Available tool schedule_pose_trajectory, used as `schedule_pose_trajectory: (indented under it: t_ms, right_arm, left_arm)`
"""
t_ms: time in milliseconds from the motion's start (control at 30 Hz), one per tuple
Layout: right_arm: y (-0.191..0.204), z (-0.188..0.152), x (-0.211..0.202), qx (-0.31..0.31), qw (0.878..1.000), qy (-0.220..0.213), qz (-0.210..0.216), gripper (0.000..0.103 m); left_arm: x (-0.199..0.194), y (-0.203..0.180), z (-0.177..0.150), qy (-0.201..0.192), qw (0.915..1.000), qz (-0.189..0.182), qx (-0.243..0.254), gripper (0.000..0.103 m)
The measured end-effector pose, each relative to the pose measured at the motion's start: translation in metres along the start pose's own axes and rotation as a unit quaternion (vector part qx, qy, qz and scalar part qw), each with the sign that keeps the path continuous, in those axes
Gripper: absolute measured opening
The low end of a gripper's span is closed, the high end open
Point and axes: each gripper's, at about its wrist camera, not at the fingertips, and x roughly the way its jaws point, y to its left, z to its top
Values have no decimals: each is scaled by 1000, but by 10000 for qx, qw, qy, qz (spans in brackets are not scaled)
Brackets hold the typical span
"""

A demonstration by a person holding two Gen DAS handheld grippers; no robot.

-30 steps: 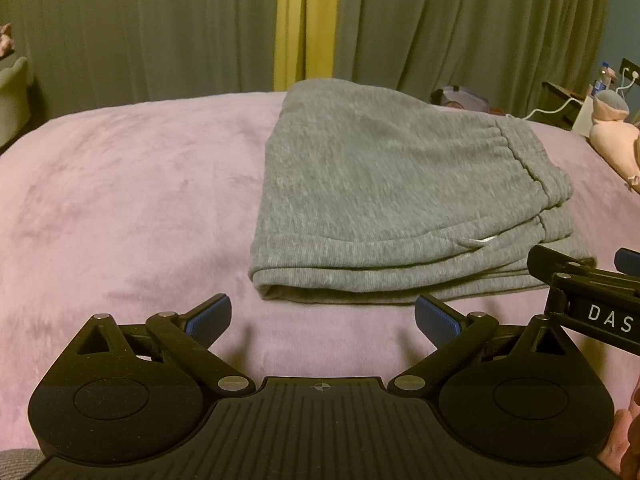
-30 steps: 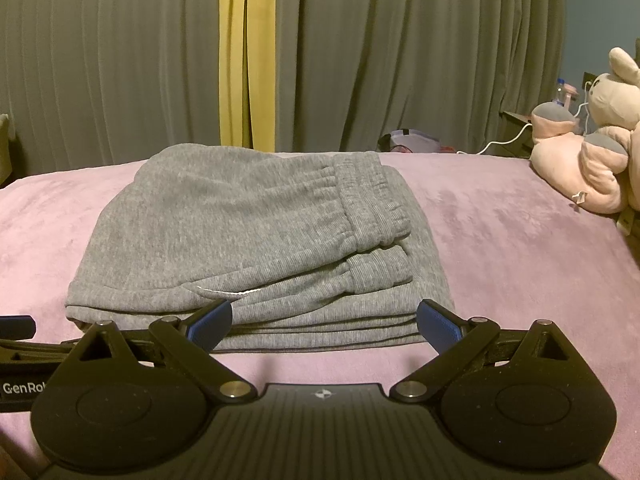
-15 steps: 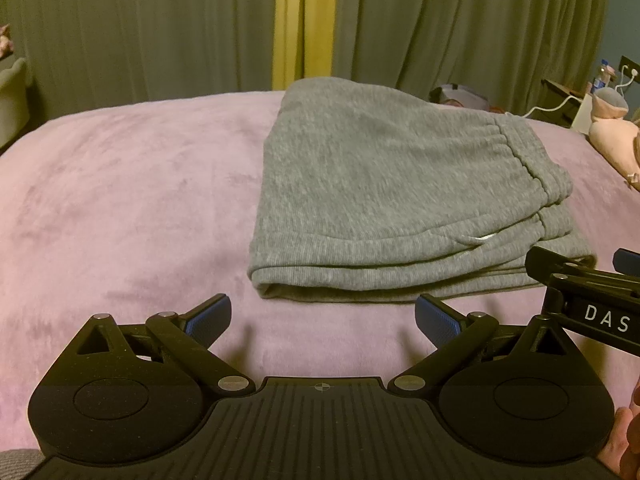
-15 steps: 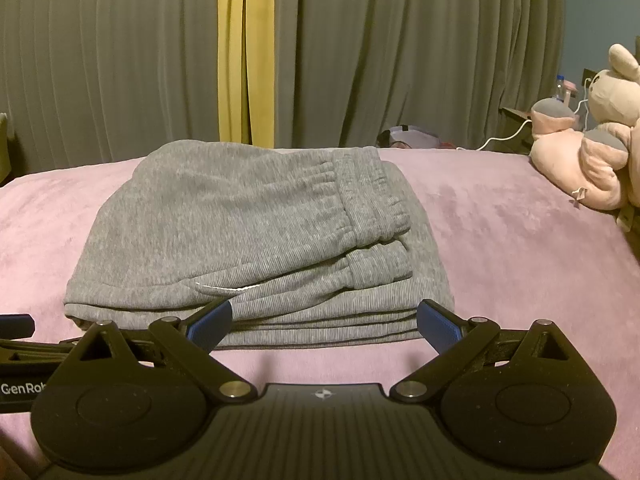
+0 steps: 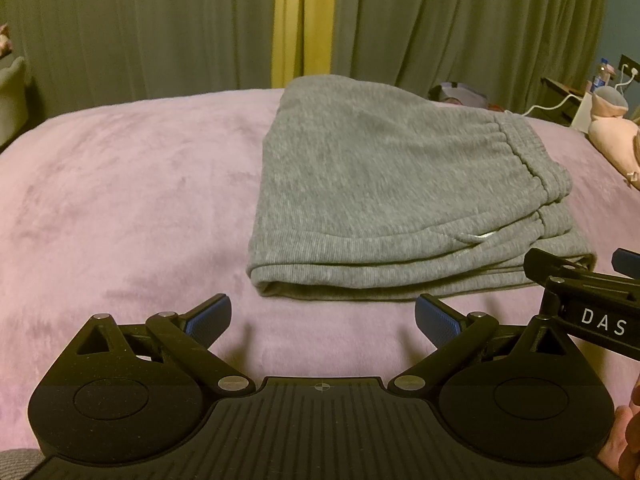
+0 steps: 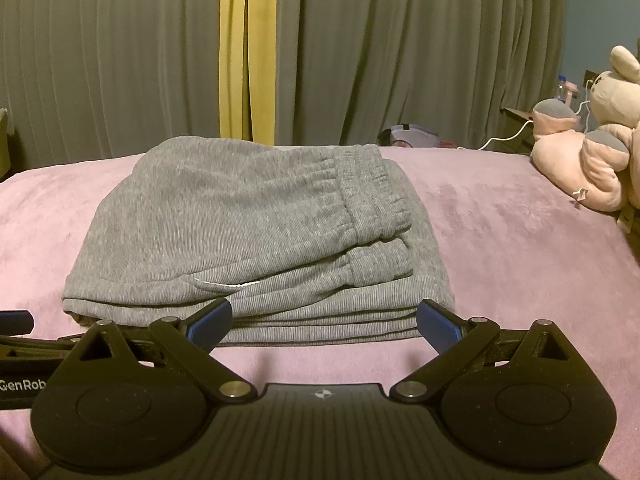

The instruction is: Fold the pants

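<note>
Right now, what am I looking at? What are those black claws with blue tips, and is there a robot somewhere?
There is no robot arm. A person holds a two-finger tool in each hand, and each tool has a camera looking forward along its fingers. One picture comes from the left gripper, the other from the right gripper. The blue tips are grip pads. Both grippers are open and hold nothing. In front of them, grey pants lie folded in a neat stack on a pink blanket. A soft toy sits at the right, and curtains hang behind.
</note>
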Motion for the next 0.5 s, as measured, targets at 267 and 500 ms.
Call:
schedule_pose_trajectory:
  t_ms: [267, 500]
  right_arm:
    - [-1, 0, 1, -13, 10000, 12, -4, 99]
    - [0, 0, 2, -26, 10000, 18, -6, 99]
  left_arm:
    - [0, 0, 0, 0, 10000, -3, 11, 102]
    - [1, 0, 0, 8, 10000, -2, 18, 102]
